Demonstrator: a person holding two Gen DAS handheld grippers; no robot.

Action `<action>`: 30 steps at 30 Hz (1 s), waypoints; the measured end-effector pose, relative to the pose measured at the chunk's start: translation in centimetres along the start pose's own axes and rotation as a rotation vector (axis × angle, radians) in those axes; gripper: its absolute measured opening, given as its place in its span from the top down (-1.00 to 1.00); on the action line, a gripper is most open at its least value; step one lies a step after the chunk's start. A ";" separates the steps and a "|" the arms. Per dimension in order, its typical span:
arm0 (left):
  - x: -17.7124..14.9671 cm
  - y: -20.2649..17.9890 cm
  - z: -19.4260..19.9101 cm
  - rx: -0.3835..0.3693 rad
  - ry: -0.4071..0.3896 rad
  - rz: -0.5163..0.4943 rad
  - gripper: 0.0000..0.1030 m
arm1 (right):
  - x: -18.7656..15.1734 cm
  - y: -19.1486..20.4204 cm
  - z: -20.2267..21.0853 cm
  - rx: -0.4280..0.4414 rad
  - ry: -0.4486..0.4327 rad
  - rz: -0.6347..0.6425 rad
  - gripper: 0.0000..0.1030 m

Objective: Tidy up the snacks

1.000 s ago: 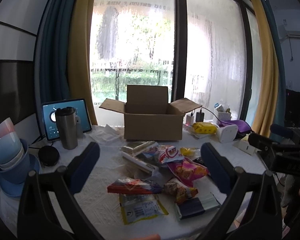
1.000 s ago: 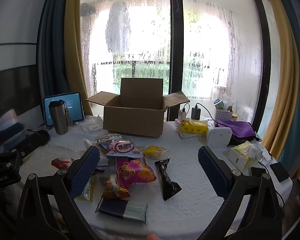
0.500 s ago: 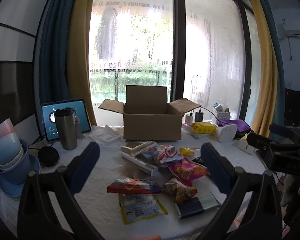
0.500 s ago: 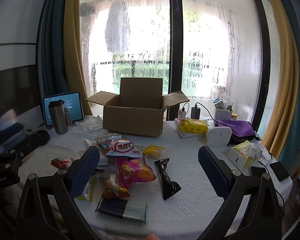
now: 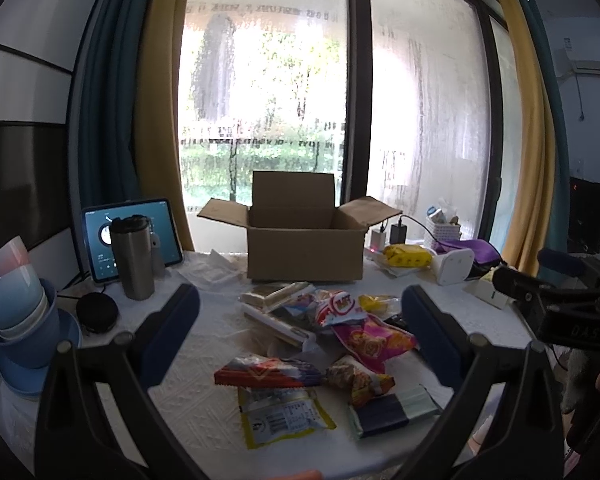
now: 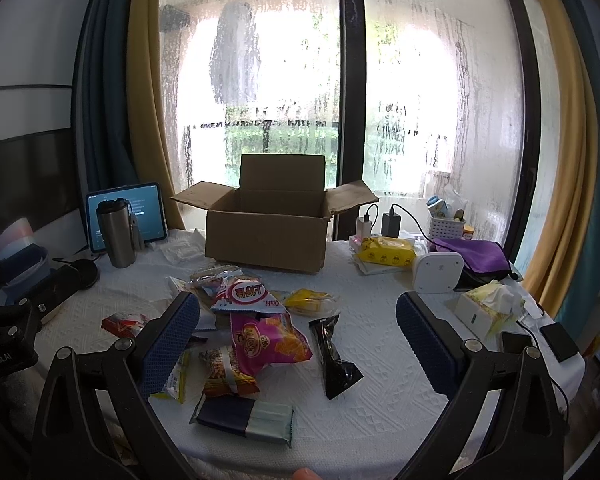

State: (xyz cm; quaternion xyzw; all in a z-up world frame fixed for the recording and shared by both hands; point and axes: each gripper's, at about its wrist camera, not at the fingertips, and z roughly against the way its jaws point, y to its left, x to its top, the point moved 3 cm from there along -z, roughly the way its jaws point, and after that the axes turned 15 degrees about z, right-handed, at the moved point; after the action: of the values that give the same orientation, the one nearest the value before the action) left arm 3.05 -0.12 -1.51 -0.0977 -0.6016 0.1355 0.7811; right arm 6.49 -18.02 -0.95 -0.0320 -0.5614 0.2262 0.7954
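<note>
An open cardboard box (image 5: 304, 254) (image 6: 266, 240) stands at the back of the white table. Several snack packs lie in a pile in front of it: a pink bag (image 5: 370, 342) (image 6: 266, 342), a red-and-white bag (image 5: 338, 306) (image 6: 246, 294), a red bar (image 5: 266, 374), a dark-and-green pack (image 5: 394, 410) (image 6: 246, 416), a black pouch (image 6: 334, 356) and a yellow pack (image 6: 310, 300). My left gripper (image 5: 300, 324) is open and empty above the table's near side. My right gripper (image 6: 298, 332) is open and empty above the pile.
A steel tumbler (image 5: 132, 256) and a tablet (image 5: 132, 236) stand at the back left, blue bowls (image 5: 20, 320) at the far left. A yellow wipes pack (image 6: 386, 250), a white device (image 6: 438, 272), a purple pouch (image 6: 474, 254) and a tissue box (image 6: 486, 310) sit on the right.
</note>
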 end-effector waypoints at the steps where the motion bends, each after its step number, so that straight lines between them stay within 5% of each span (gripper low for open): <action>1: 0.0 0.0 0.0 -0.001 -0.001 0.000 -0.98 | 0.0 0.0 0.0 0.000 -0.001 0.000 -0.96; 17: -1.2 0.9 -2.3 0.018 0.079 0.009 -0.98 | -1.7 -0.2 -1.6 0.017 0.035 -0.017 -0.96; 30: -5.2 4.0 -11.2 0.142 0.285 0.013 -0.98 | -7.2 -2.3 -10.4 0.029 0.259 -0.076 -0.96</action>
State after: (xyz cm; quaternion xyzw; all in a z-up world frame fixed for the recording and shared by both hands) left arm 12.27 2.09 -10.41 -0.0646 -0.4728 0.1674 0.8627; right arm 14.72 -20.88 -10.40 -0.0282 -0.4514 0.1977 0.8697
